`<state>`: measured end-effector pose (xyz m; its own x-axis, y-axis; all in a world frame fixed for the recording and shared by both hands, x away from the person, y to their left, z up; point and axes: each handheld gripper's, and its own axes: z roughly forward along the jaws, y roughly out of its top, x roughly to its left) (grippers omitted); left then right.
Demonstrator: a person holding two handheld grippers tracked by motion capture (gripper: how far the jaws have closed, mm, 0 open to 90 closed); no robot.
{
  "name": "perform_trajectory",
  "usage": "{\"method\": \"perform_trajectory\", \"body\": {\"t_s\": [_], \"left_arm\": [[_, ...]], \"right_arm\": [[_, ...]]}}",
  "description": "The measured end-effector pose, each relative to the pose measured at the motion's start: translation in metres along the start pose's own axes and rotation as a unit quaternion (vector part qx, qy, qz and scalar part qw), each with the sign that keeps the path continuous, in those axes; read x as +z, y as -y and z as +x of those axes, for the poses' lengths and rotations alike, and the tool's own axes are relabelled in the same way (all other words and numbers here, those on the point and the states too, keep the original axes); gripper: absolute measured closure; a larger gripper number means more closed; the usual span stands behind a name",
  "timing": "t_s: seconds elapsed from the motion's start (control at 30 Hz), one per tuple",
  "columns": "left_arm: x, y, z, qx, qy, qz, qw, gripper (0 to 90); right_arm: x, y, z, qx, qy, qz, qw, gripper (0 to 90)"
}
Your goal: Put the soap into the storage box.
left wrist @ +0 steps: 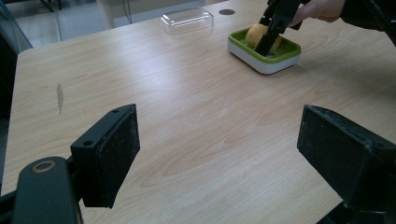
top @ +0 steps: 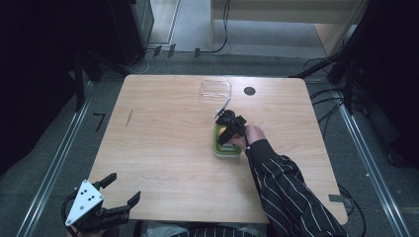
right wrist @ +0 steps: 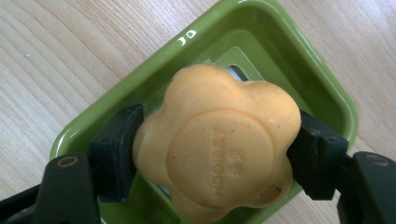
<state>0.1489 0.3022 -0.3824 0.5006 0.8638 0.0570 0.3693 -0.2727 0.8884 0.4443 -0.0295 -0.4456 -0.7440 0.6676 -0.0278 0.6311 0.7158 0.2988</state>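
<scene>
Soap: orange, flower-shaped bar, embossed face up, over dish. Dish: green, white-based, rectangular tray, table centre-right, 6 o'clock of clear lid.

Wooden table, light grain, seen from above. Green dish with a pale rim sits right of centre. Right gripper points down into the dish, jaws closed on a yellowish soap, which is mostly hidden by the black jaws. Right hand grasps the gripper body; striped sleeve runs off toward the lower right edge. Clear lid lies near the far edge, well apart from the dish. A pen-like stick lies between the lid and the dish. Dark round hole just right of the lid. Left gripper hangs off the near left corner, jaws spread, grey three-cornered plate on top
</scene>
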Motion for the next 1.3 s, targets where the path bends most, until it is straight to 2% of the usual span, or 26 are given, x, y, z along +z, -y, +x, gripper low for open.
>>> {"method": "perform_trajectory", "body": {"t_s": [0.23,0.8,1.0,1.3], "left_arm": [[0.0,0.0,0.0,0.0,0.0,0.001,1.0,13.5],[0.0,0.0,0.0,0.0,0.0,0.001,1.0,13.5],[0.0,0.0,0.0,0.0,-0.001,0.001,1.0,13.6],[0.0,0.0,0.0,0.0,-0.001,0.0,1.0,13.6]], "right_arm": [[0.003,-0.001,0.001,0.006,0.004,0.006,1.0,27.6],[0.007,-0.001,0.0,0.005,0.008,0.018,0.9998,27.4],[0.003,-0.001,0.001,0.005,0.016,0.006,0.9998,25.8],[-0.014,0.002,-0.003,0.01,0.013,-0.013,0.9998,15.3]]}}
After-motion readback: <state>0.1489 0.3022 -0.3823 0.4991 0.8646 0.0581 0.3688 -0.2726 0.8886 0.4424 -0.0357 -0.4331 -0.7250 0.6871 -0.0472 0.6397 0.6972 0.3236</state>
